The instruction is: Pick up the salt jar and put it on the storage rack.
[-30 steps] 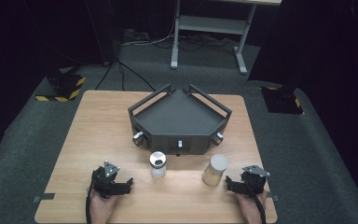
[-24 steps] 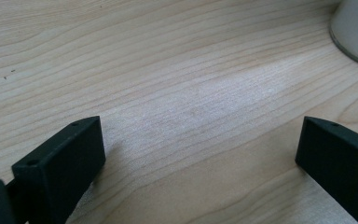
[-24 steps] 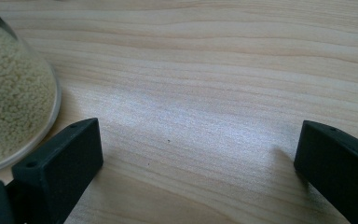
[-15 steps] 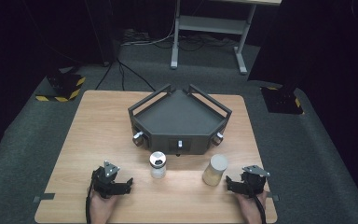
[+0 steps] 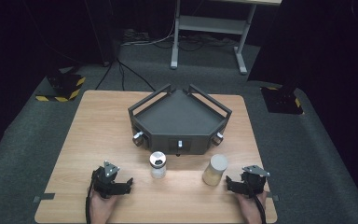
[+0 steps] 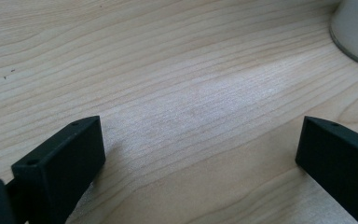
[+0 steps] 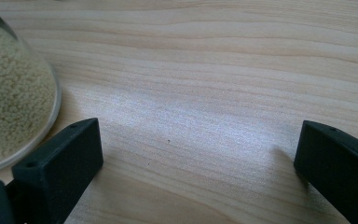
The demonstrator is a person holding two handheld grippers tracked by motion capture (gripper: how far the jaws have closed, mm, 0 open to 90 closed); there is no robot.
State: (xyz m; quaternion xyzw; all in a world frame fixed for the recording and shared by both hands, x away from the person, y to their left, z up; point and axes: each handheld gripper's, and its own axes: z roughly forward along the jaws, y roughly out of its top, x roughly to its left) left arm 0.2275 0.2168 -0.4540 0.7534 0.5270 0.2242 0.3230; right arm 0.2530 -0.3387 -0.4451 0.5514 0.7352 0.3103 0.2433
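Both of my grippers rest on the desk [image 5: 98, 135] with fingers spread wide and nothing between them: my left gripper [image 5: 126, 183] sits just beside the white jar [image 5: 158, 164], and my right gripper [image 5: 228, 183] just beside the grain jar [image 5: 214, 170], both jars standing in front of the black tray [image 5: 179, 114]. The grain jar already lies just beside one right finger [image 7: 56, 163], off to the side of the gap, so a straight push could knock it over. The white jar [image 6: 356, 28] is likewise off-centre for my left, and closing there would only clip its edge.
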